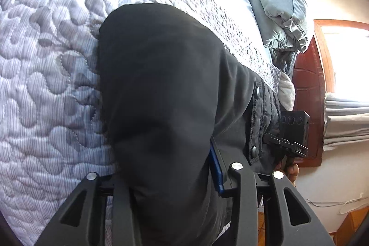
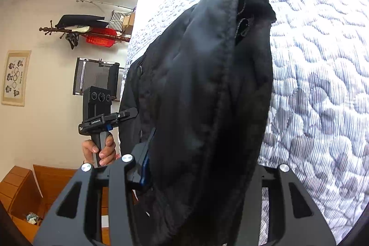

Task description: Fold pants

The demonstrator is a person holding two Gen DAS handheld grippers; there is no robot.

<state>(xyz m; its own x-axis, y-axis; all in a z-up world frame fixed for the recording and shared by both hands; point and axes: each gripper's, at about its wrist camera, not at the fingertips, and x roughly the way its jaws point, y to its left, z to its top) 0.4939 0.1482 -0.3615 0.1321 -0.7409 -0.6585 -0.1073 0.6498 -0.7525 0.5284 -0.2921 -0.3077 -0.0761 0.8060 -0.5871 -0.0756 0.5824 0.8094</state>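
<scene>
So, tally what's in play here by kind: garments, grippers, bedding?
Pants: 1
Grippers: 2, left gripper and right gripper
Quilt: 1
Pillows: 1
Total: 5

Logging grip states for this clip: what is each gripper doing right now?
Left gripper: shut on the black fabric pants, lifted over the quilted mattress.
Right gripper: shut on the same pants.

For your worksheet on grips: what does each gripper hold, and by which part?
Both grip the black pants: left gripper and right gripper; which part is hidden by bunched fabric.
</scene>
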